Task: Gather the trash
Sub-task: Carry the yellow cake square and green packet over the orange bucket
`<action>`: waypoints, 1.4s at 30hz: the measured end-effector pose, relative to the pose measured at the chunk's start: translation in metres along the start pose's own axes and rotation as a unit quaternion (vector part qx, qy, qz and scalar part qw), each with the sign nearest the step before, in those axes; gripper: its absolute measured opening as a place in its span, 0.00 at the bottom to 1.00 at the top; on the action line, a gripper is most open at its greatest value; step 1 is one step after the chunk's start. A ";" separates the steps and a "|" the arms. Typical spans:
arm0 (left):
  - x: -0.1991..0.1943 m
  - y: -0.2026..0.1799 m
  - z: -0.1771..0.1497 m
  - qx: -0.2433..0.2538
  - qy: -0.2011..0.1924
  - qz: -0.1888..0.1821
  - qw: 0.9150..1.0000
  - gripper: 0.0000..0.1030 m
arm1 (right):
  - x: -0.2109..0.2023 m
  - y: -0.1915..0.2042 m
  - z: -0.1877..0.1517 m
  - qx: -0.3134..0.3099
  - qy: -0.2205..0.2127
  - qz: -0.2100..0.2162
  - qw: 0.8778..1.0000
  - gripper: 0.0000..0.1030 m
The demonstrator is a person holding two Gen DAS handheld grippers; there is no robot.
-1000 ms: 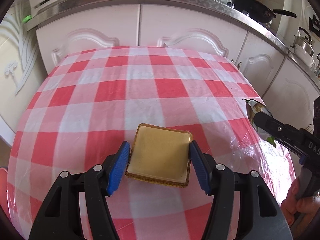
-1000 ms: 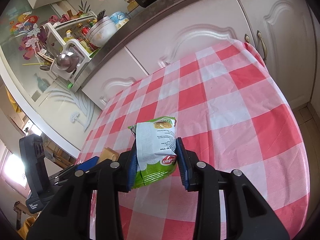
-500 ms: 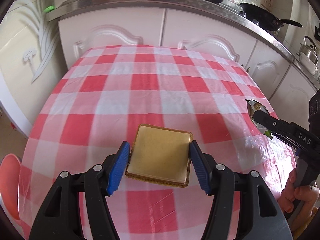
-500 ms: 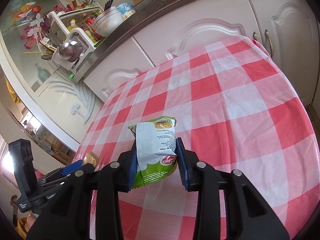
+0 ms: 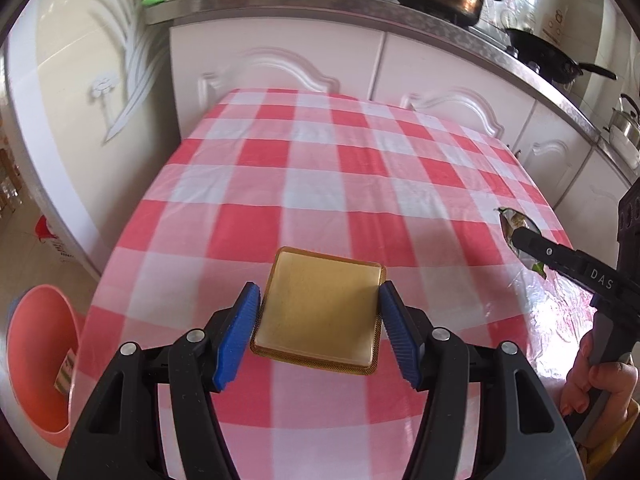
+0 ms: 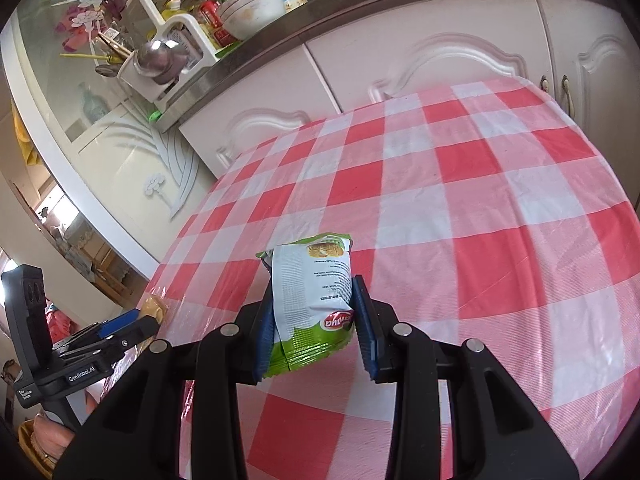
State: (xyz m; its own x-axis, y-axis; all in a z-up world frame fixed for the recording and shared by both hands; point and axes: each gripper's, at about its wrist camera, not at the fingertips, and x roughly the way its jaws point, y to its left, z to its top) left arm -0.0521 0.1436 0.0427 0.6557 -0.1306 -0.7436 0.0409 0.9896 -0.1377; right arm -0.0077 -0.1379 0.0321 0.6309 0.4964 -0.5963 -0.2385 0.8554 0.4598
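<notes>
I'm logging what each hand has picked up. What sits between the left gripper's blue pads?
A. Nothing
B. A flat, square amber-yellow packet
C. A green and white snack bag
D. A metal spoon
B: in the left wrist view the left gripper has the flat amber-yellow packet clamped between its pads; the snack bag is in the right gripper.

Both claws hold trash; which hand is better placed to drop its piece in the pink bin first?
Left, probably: the pink bin shows beside the left claw, off the table's left edge.
</notes>
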 end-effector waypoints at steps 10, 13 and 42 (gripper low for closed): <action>-0.011 0.040 -0.009 -0.027 -0.011 0.002 1.000 0.60 | 0.022 0.031 -0.008 -0.012 0.026 0.012 1.000 0.36; -0.014 0.051 -0.011 -0.037 -0.014 0.001 0.999 0.60 | 0.025 0.041 -0.009 -0.017 0.030 0.017 0.999 0.36; -0.055 0.173 -0.052 -0.120 -0.034 0.055 0.991 0.61 | 0.072 0.180 -0.057 -0.143 0.108 0.052 0.982 0.36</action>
State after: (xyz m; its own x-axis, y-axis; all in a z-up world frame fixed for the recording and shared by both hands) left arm -0.1206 0.3189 0.0259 0.6965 -0.0096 -0.7175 -0.2086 0.9540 -0.2153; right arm -0.0473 0.0605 0.0343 0.4272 0.5771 -0.6960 -0.5108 0.7892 0.3409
